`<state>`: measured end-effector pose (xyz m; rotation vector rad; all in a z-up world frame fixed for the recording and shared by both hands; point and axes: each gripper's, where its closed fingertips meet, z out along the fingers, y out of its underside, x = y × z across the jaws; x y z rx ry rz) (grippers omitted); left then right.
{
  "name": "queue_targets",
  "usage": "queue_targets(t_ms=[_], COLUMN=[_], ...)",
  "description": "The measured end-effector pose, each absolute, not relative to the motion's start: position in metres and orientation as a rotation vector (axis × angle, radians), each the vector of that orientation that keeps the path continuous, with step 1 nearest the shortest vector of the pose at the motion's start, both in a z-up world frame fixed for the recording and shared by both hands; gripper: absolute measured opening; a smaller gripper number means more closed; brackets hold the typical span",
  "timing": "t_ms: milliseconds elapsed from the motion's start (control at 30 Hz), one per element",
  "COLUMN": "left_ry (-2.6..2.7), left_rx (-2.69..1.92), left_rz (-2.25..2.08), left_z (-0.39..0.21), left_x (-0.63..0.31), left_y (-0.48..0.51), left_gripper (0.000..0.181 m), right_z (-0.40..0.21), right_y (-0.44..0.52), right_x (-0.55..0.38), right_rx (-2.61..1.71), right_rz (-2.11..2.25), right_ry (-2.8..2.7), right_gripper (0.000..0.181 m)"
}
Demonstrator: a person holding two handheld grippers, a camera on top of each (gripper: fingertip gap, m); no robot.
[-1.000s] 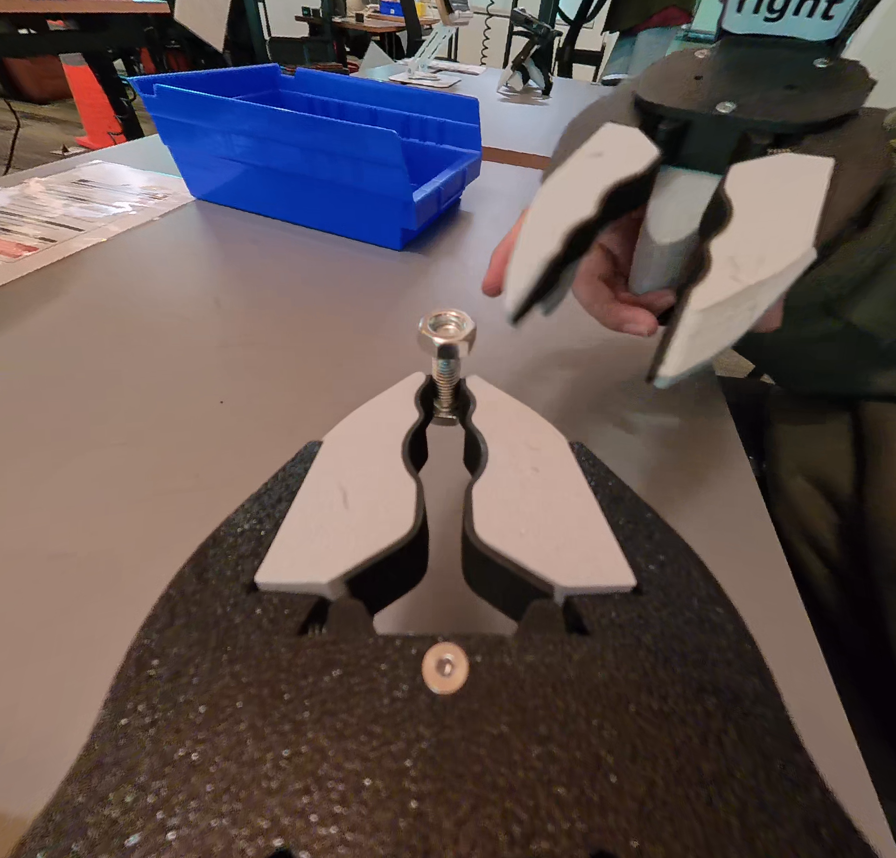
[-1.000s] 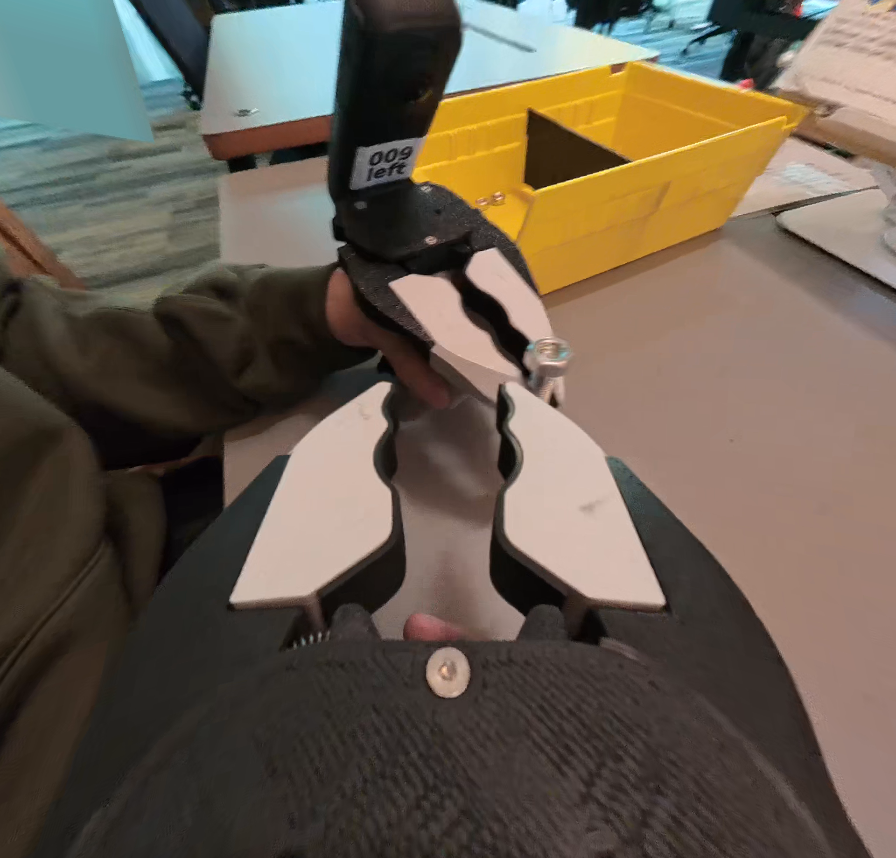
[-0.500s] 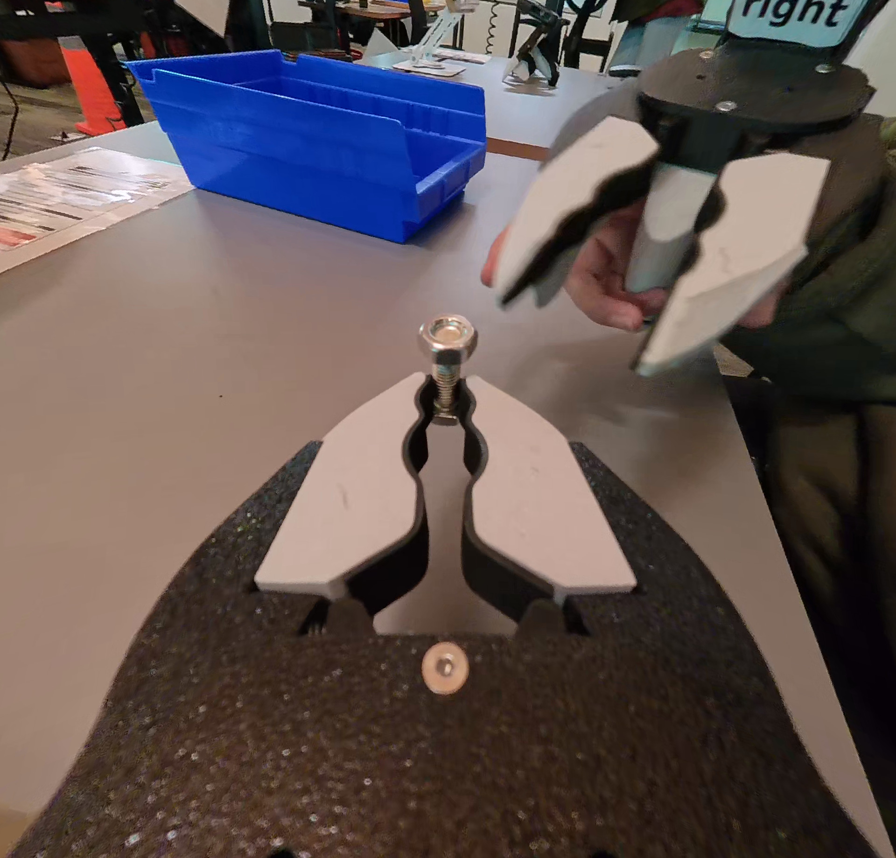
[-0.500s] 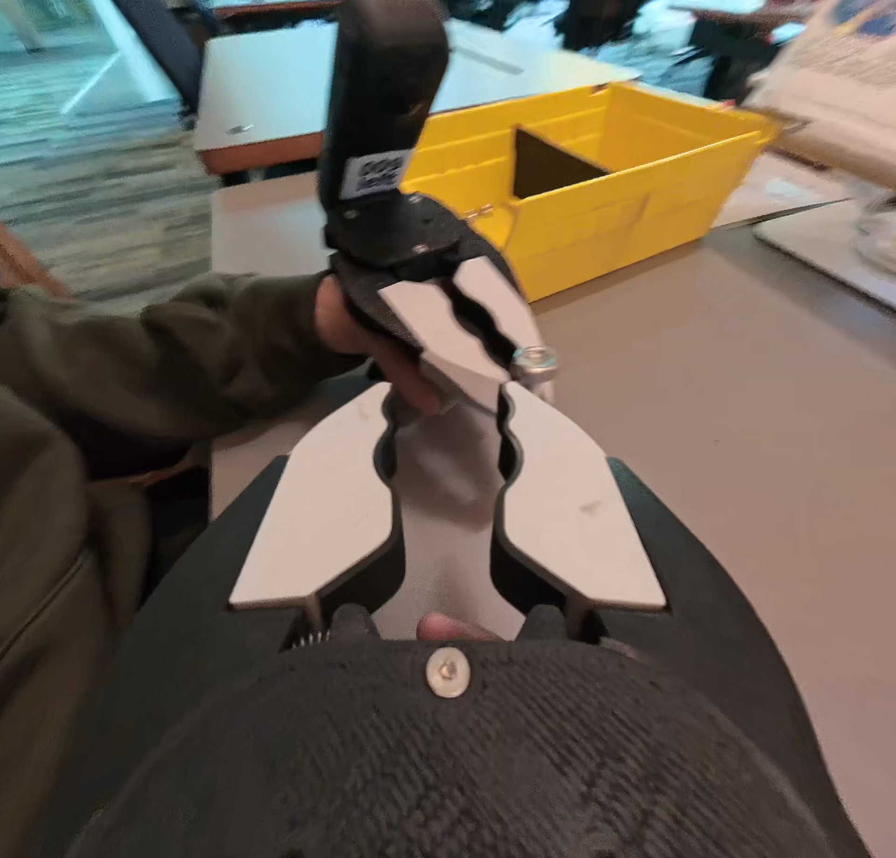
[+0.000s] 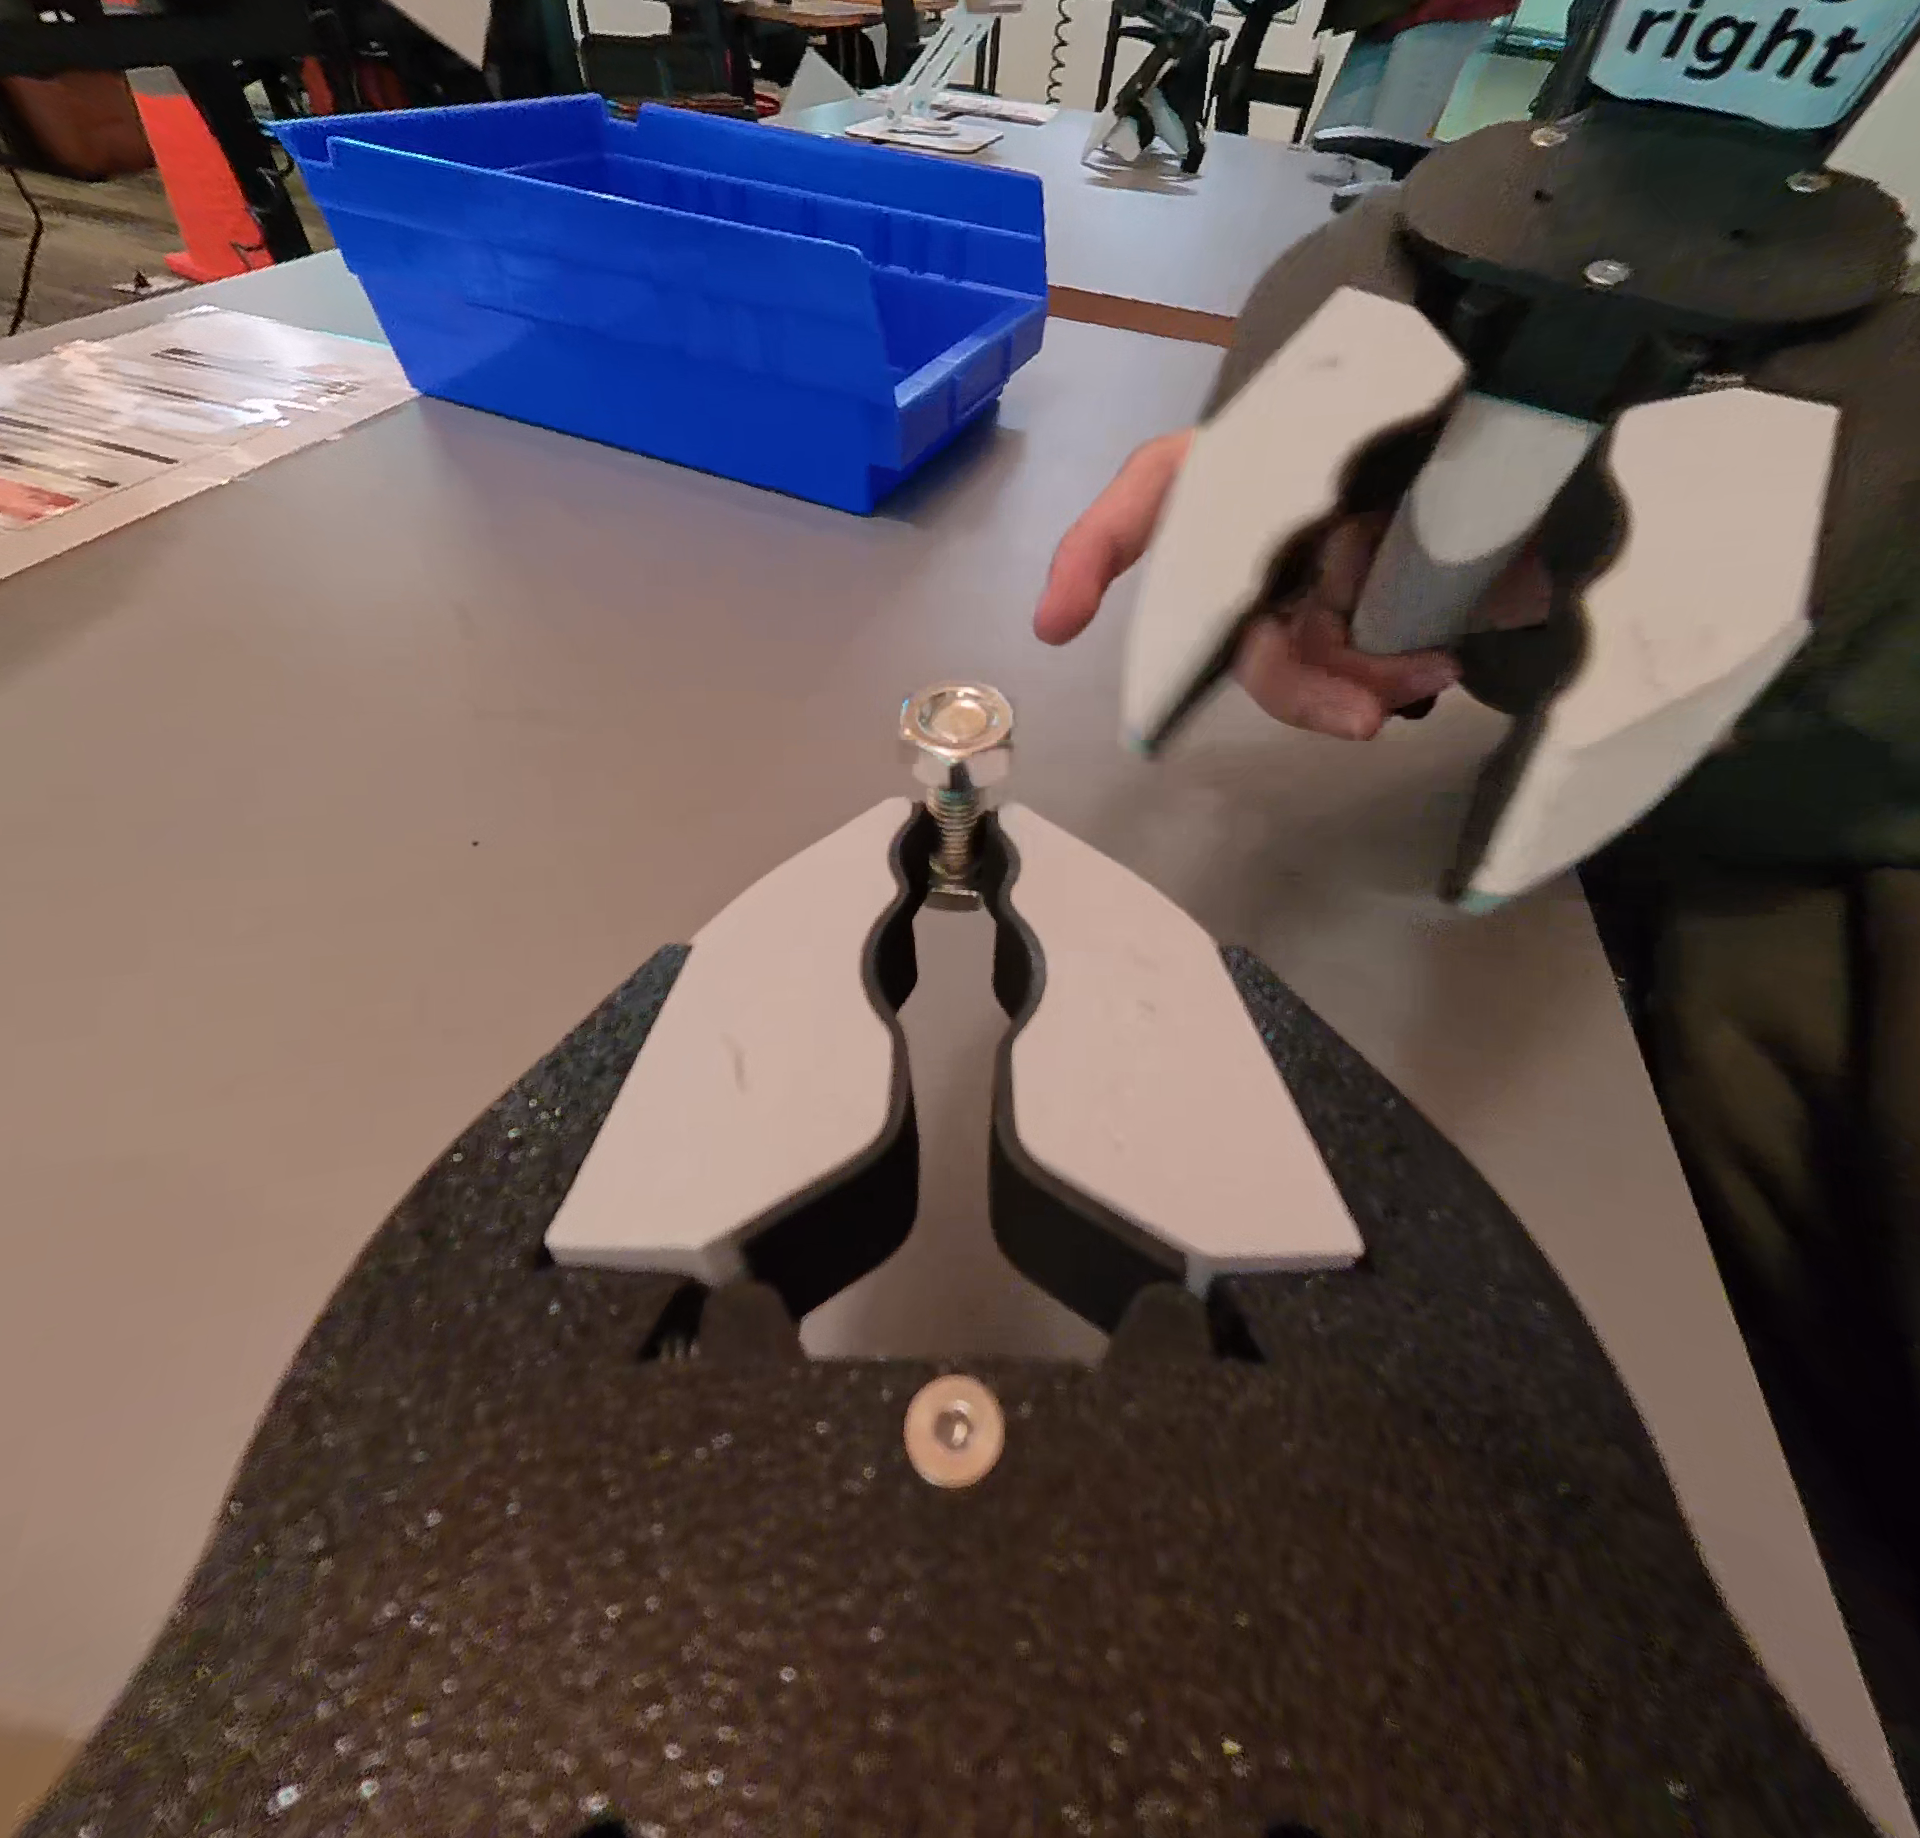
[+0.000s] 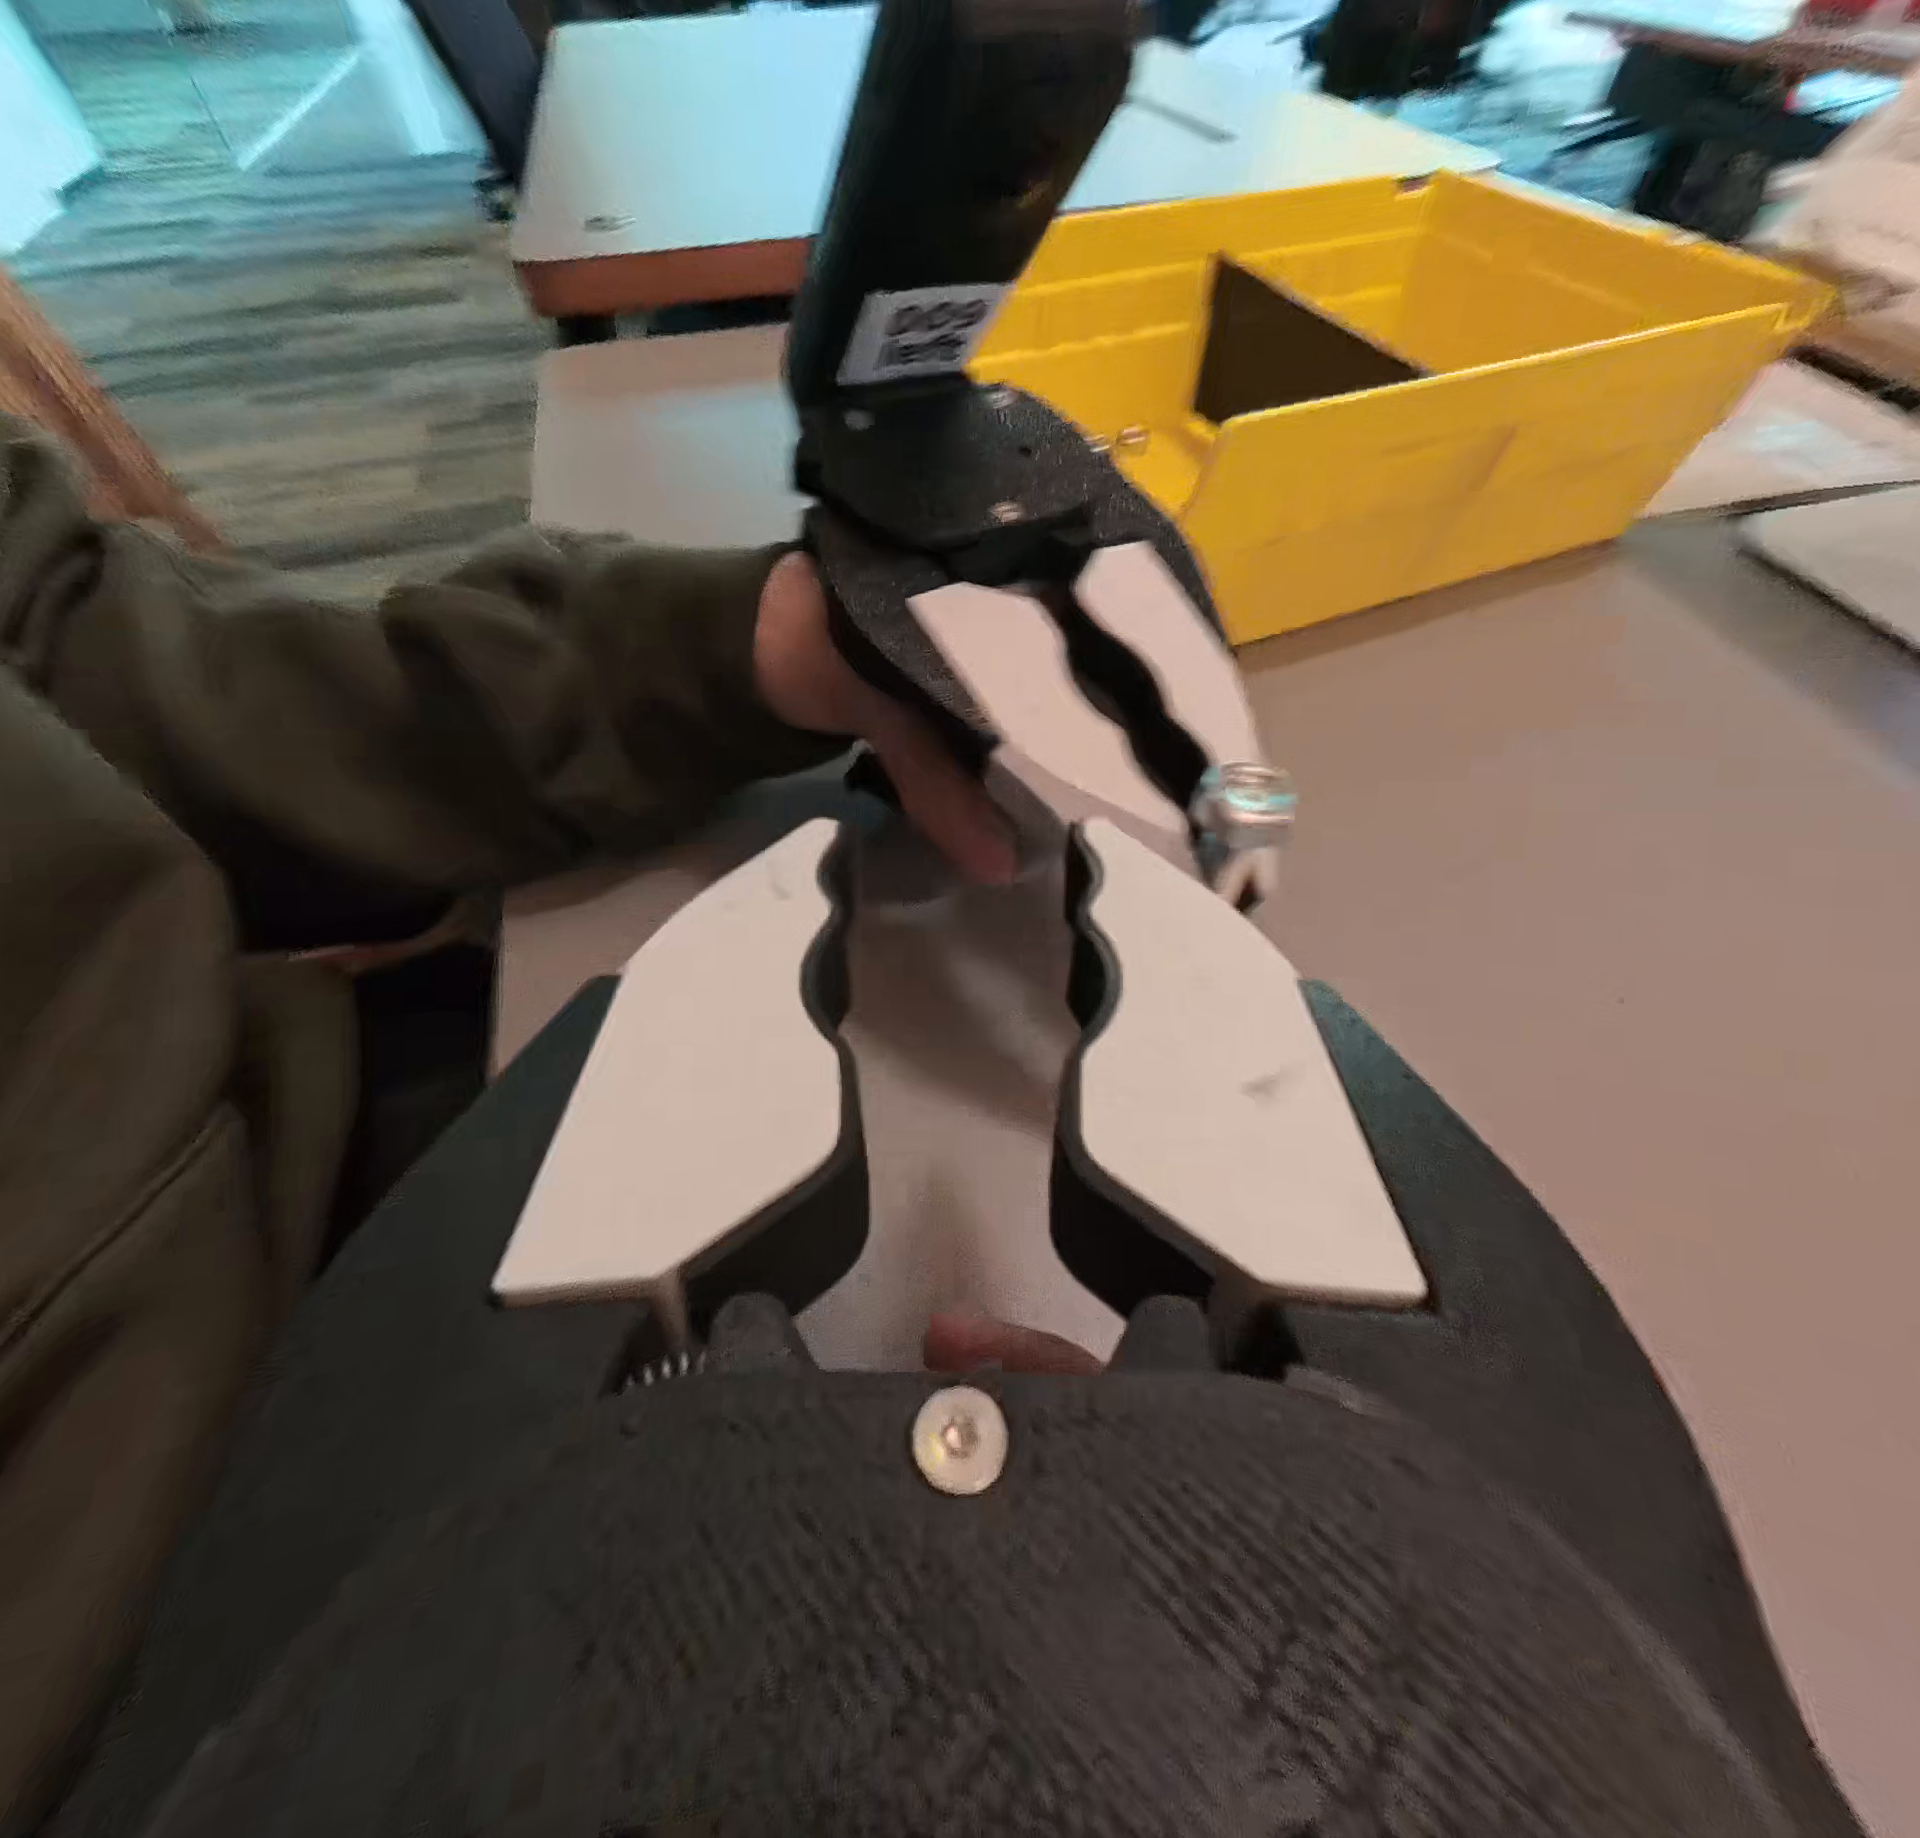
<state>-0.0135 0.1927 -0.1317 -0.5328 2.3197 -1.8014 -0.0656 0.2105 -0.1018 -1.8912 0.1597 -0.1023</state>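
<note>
The left hand-held gripper (image 5: 954, 858) is closed on a bolt (image 5: 954, 780) with a nut at its top, held above the tabletop (image 5: 416, 749), while the right hand-held gripper (image 6: 956, 853) hangs open and empty just beside it, blue bin (image 5: 675, 282) and yellow bin (image 6: 1455, 417) well apart.

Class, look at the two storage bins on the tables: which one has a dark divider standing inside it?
The yellow bin, seen in the right wrist view behind the left gripper, holds a dark divider. The blue bin shows none.
</note>
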Motion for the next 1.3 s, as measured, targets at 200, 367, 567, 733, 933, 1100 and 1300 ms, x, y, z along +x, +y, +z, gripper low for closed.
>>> queue_targets(t_ms=[200,367,567,733,933,1100,1300], left_ry=[2.375,2.337,2.331,2.363,2.382,2.364,2.211], left_rx=[-0.422,-0.509,-0.520,-0.438,-0.398,-0.405,-0.513], left_rz=[-1.812,-1.788,-1.829,-1.818,-1.826,-1.841,-1.983], left_z=[-0.133,-0.133,-0.131,-0.132,-0.132,-0.130,-0.114], left_x=[-0.025,-0.016,-0.016,-0.023,-0.028,-0.027,-0.016], left_y=[0.185,0.190,0.192,0.187,0.185,0.185,0.190], left_gripper=[0.009,0.009,0.009,0.009,0.009,0.009,0.018], right_z=[-0.097,-0.103,-0.079,-0.092,-0.110,-0.108,-0.089], right_y=[0.210,0.209,0.181,0.192,0.203,0.205,0.202], right_x=[-0.027,-0.037,-0.008,-0.016,-0.025,-0.023,-0.014], right_rx=[-1.772,-1.816,-1.651,-1.683,-1.810,-1.782,-1.635], right_rz=[-0.222,-0.156,-0.285,-0.187,-0.232,-0.241,-0.219], right_ry=[0.399,0.351,0.487,0.461,0.365,0.375,0.464], right_gripper=[0.070,0.052,0.027,0.044,0.029,0.018,0.018])
